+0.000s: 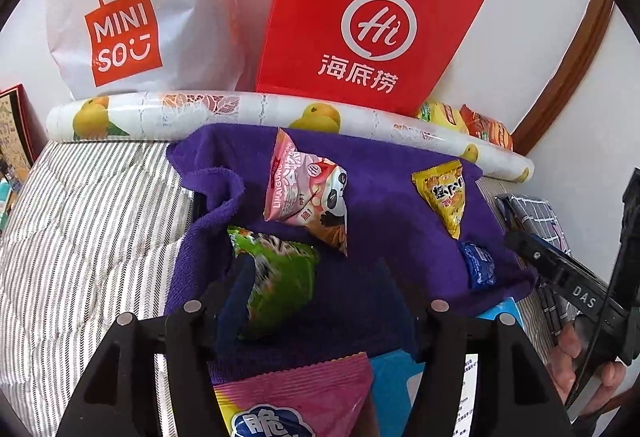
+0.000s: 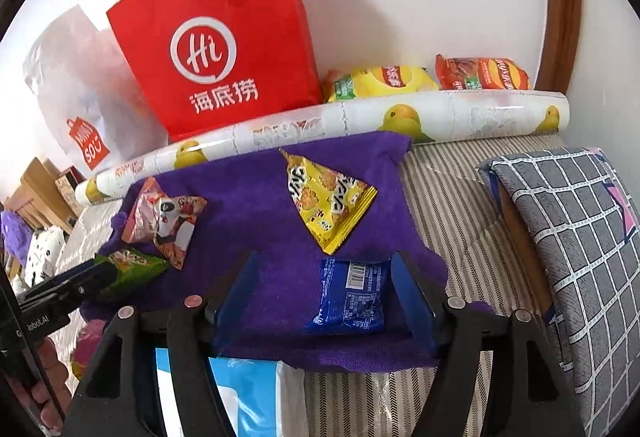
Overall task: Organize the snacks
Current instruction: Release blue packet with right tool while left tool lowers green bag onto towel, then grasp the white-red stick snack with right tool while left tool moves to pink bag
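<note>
Several snack packets lie on a purple towel (image 1: 384, 193) (image 2: 256, 197) on a striped bed. A green packet (image 1: 276, 277) (image 2: 132, 269) sits between my left gripper's (image 1: 316, 301) open fingers, against the left one. A pink panda packet (image 1: 308, 193) (image 2: 168, 221) and a yellow packet (image 1: 444, 197) (image 2: 328, 201) lie further back. A small blue packet (image 1: 478, 263) (image 2: 350, 297) lies between my right gripper's (image 2: 324, 297) open fingers, near the right one. The left gripper shows at the left edge of the right wrist view (image 2: 76, 281), the right one in the left wrist view (image 1: 560, 269).
A fruit-patterned roll (image 1: 256, 109) (image 2: 360, 121) borders the towel's far side. Behind stand a red paper bag (image 1: 368, 17) (image 2: 224, 49), a white Miniso bag (image 1: 120, 33) and chip bags (image 2: 432, 77). A checked pillow (image 2: 580, 249) lies right. A pink packet (image 1: 304, 393) and blue-white box (image 2: 240, 393) lie near.
</note>
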